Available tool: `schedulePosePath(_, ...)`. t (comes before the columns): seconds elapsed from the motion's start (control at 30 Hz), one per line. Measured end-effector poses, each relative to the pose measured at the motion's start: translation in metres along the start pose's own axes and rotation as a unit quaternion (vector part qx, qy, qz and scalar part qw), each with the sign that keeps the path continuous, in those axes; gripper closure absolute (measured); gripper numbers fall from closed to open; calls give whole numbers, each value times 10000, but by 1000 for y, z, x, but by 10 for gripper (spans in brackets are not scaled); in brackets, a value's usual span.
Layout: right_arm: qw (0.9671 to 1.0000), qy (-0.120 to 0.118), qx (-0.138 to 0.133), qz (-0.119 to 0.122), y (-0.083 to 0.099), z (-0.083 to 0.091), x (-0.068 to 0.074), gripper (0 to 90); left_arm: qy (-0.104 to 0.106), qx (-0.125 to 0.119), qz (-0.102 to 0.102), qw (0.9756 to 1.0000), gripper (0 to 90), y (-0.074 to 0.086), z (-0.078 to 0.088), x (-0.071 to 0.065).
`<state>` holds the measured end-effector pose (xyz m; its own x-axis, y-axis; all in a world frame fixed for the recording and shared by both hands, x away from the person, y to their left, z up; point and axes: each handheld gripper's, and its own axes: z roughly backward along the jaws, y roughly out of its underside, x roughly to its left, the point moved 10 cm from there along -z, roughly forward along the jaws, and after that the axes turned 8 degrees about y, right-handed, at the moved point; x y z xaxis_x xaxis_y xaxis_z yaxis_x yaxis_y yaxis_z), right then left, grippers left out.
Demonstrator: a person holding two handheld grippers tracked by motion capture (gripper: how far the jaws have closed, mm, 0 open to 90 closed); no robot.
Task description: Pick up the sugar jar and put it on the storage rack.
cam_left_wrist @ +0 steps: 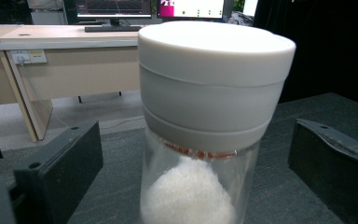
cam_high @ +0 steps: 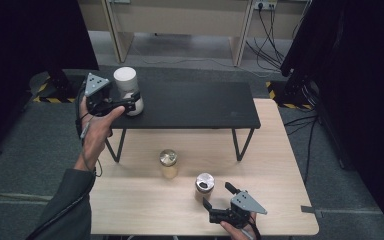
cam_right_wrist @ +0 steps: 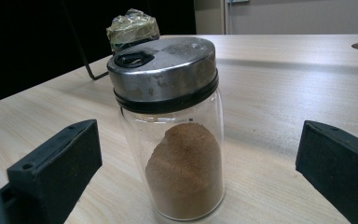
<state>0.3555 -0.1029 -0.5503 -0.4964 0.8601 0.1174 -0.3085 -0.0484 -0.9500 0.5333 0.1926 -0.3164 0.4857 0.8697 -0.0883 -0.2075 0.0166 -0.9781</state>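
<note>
Jar in hand: clear glass jar with a wide white plastic lid (cam_left_wrist: 214,70), holding a heap of white grains, standing upright on the left end of the black raised shelf (cam_high: 195,102) above the pale wooden table (cam_high: 275,150).
Left claw: my left gripper (cam_high: 130,102) has its jaws spread to either side of this jar; in the left gripper view neither pad touches the glass, so nothing is held.
Right claw: my right gripper (cam_high: 219,196) hangs open at the near edge of the table, jaws well clear on both sides of a clear glass shaker with a steel flip-top cap (cam_right_wrist: 172,140), part filled with brown powder.
Other jar: a glass jar with a gold foil-wrapped top (cam_high: 168,162) stands mid-table, just beyond the shaker.
Weight: I judge both fairly light, each less than half full.
Surface: stiff smooth glass, likely slippery under hard pads, and breakable if tipped off the shelf.
Where to hold: I would close on the straight glass wall below the lid, not on the lid, which may turn or lift off.
Doubt: whether the white lid screws or only presses on I cannot tell from here.
</note>
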Motion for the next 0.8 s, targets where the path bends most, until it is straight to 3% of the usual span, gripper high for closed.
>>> schedulePosePath(0.8, 10000, 2, -1, 1, 0, 0, 0, 3, 396, -27, -28, 9992, 25, 19, 28, -26)
